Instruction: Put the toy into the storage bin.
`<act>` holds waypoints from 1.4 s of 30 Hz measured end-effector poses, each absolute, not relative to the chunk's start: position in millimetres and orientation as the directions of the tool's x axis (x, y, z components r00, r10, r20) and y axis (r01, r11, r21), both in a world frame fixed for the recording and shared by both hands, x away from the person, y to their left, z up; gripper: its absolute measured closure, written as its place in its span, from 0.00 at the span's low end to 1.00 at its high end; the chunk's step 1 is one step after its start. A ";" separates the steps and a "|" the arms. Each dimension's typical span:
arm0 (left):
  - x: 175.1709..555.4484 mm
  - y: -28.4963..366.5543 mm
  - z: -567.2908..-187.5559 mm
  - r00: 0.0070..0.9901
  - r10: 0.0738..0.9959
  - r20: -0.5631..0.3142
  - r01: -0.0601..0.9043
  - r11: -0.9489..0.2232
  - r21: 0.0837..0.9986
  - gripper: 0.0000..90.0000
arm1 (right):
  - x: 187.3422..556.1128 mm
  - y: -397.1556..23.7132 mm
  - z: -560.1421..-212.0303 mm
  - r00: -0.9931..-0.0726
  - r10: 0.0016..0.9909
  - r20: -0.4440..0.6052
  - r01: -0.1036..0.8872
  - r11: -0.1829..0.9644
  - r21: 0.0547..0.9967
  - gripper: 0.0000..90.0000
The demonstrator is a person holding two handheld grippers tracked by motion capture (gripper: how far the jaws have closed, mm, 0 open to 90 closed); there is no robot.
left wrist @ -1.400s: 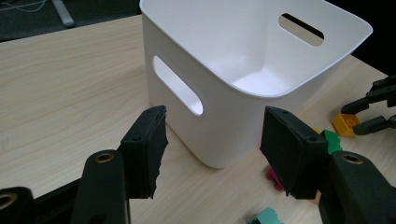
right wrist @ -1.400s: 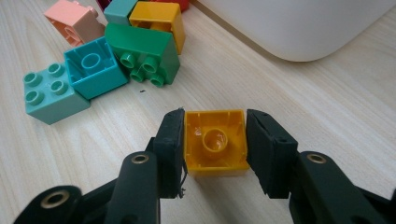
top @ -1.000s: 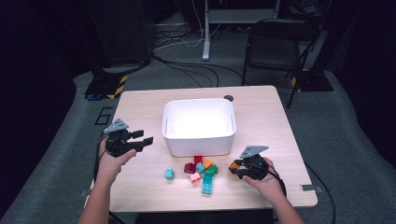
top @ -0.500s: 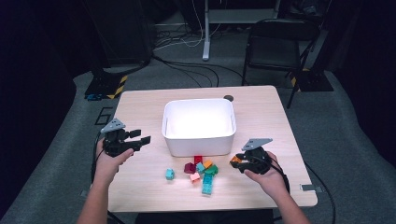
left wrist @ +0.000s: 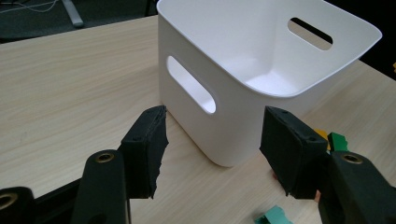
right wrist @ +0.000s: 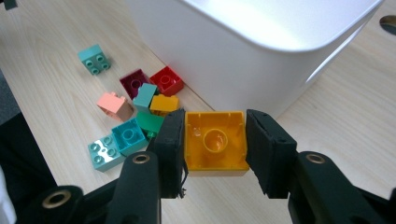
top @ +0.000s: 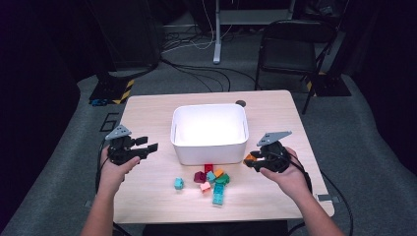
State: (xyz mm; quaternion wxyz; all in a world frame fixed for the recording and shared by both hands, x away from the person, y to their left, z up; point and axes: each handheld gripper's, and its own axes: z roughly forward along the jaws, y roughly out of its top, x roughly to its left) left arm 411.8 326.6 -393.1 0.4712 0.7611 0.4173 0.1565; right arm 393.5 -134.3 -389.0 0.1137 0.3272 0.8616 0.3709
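Observation:
A white bin (top: 209,132) with handle slots stands mid-table, its inside bare in the left gripper view (left wrist: 261,56). In front of it lies a heap of coloured bricks (top: 211,179) in red, maroon, teal, green, pink and orange; the right gripper view shows them (right wrist: 135,112) below and left of its jaws. My right gripper (top: 254,160) (right wrist: 215,142) is shut on an orange brick (right wrist: 215,140), hollow side facing the camera, lifted off the table to the right of the bin. My left gripper (top: 147,145) (left wrist: 212,140) hangs open to the left of the bin, nothing between its jaws.
A single teal brick (top: 178,183) lies apart, left of the heap. A dark round mark (top: 240,103) sits on the table behind the bin. Beyond the table are a black folding chair (top: 290,44), cables on the floor and a desk leg.
My right gripper has risen from the table with the orange brick held in it. The left gripper has stayed where it was, open.

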 end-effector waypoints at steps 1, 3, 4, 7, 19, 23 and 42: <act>411.8 326.5 -393.2 0.603 0.782 -0.155 0.487 -0.207 0.848 0.45 | 394.4 -134.5 -386.1 -0.759 0.649 0.047 0.480 0.509 0.714 0.65; 411.7 326.4 -393.3 0.604 0.782 -0.156 0.487 -0.208 0.848 0.45 | 396.6 -135.0 -381.3 -0.759 0.649 0.050 0.482 0.508 0.714 0.65; 411.8 326.4 -393.4 0.604 0.782 -0.156 0.485 -0.205 0.850 0.45 | 397.8 -135.3 -379.2 -0.759 0.649 0.053 0.483 0.506 0.715 0.65; 411.5 327.4 -392.6 0.605 0.780 -0.158 0.486 -0.204 0.850 0.46 | 401.0 -135.8 -373.1 -0.756 0.652 0.058 0.488 0.502 0.714 0.65; 411.9 330.4 -392.8 0.599 0.784 -0.163 0.487 -0.195 0.852 0.46 | 414.9 -136.2 -341.9 -0.755 0.653 0.056 0.481 0.493 0.725 0.65; 411.9 330.4 -393.1 0.597 0.785 -0.163 0.489 -0.196 0.850 0.46 | 419.7 -134.0 -333.5 -0.757 0.650 0.063 0.479 0.488 0.730 0.65; 412.9 331.8 -395.2 0.595 0.786 -0.167 0.496 -0.195 0.846 0.46 | 454.7 -98.0 -328.7 -0.773 0.629 0.079 0.468 0.482 0.741 0.65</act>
